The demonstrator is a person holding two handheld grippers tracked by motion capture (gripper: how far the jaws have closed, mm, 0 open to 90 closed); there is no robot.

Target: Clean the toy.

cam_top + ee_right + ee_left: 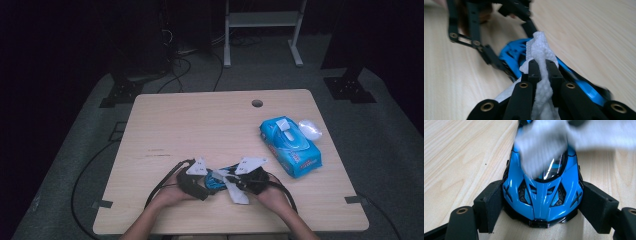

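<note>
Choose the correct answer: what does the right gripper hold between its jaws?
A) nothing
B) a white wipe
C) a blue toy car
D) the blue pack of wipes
B: in the right gripper view the right gripper is shut on a white wipe lying over the blue toy car, while the left gripper clamps that car by its sides.

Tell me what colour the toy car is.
The toy car is bright blue with black vents and trim, clearest in the left gripper view.
</note>
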